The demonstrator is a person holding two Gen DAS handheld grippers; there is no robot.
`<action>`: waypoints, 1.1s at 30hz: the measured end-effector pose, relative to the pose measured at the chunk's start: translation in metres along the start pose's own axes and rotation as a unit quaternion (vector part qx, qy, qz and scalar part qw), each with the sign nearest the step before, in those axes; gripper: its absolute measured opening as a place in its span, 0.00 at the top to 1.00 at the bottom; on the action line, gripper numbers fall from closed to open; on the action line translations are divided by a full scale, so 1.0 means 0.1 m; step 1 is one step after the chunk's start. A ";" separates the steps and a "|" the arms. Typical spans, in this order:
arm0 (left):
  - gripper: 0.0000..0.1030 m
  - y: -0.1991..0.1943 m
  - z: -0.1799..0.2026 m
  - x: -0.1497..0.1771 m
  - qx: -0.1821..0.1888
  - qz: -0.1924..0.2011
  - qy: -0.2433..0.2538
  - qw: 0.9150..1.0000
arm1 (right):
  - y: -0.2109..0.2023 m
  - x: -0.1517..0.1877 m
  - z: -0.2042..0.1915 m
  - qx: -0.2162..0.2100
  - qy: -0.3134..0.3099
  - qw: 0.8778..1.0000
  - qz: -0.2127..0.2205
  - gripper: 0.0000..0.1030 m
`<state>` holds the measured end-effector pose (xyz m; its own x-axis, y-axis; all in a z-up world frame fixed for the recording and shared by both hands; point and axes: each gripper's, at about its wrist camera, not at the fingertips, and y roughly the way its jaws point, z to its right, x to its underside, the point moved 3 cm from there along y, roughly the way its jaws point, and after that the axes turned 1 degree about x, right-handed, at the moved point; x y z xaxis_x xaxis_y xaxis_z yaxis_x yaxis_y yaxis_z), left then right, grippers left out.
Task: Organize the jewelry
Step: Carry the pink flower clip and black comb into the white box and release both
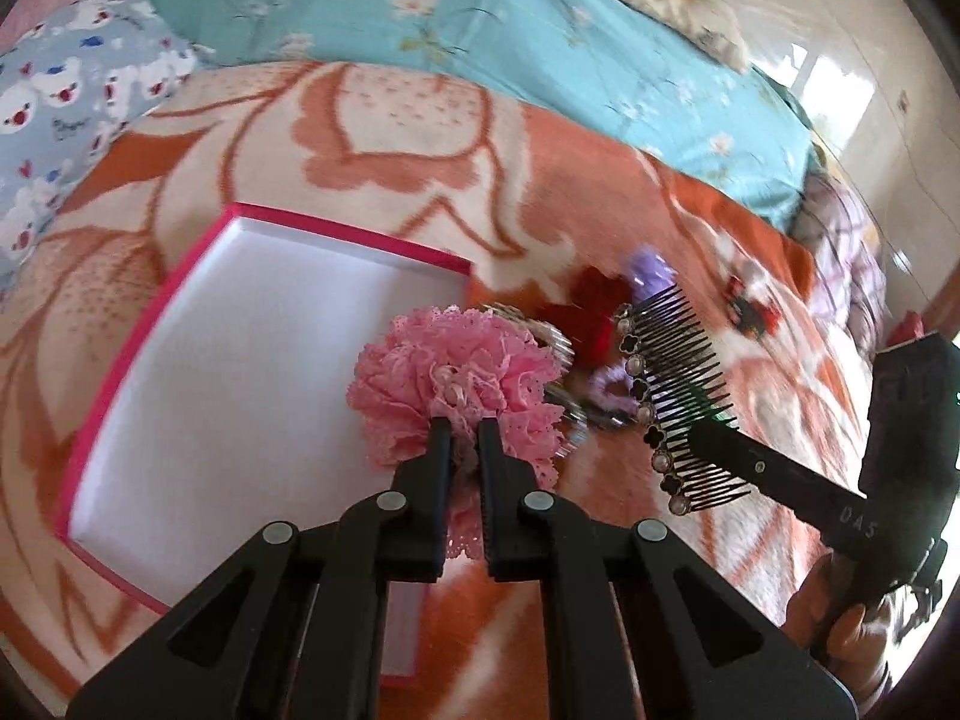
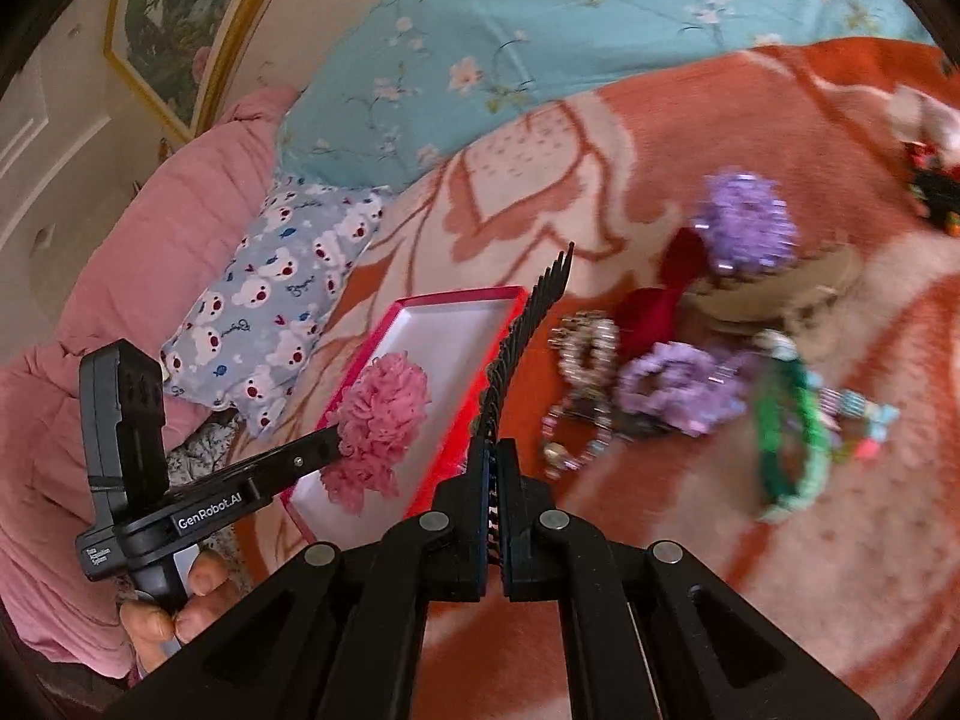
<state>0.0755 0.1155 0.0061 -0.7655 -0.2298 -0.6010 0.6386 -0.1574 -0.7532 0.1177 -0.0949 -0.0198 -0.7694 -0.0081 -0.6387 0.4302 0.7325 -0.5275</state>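
Left wrist view had the left gripper at the bottom middle, its jaws nearly shut and pinching a pink lace flower. That flower hung over the right edge of an open box with a pink rim and white inside, which sat at the middle left on an orange and cream blanket. At the right side, the right gripper held a black hair comb with pearls along its top.

Right wrist view showed the right gripper at the bottom middle, jaws closed tight on the comb, which stuck up beside the box. To the right lay a blurry pile: purple scrunchies, a beaded bracelet, a green ring and something red. Farther back were a bear pillow and a blue flowered quilt.
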 end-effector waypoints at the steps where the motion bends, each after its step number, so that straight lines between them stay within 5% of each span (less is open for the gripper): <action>1: 0.94 0.00 -0.07 -0.02 -0.003 0.002 -0.004 1.000 | 0.07 -0.02 -0.05 -0.004 -0.001 1.000 0.000 0.99; 20: 0.94 0.63 -1.08 -0.53 -0.047 -0.010 -0.067 0.997 | 1.49 -0.37 -0.26 0.000 0.019 0.999 -0.038 0.99; 33: 0.94 0.92 -1.14 -0.56 -0.045 -0.032 -0.070 0.996 | 1.64 -0.21 -0.28 0.009 0.011 0.998 -0.063 0.99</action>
<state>0.1686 0.2236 -0.0603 -0.7824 -0.3546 -0.5119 0.5739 -0.0917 -0.8137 0.1915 0.0448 -0.0768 -0.8280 -0.0834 -0.5545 0.3384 0.7142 -0.6127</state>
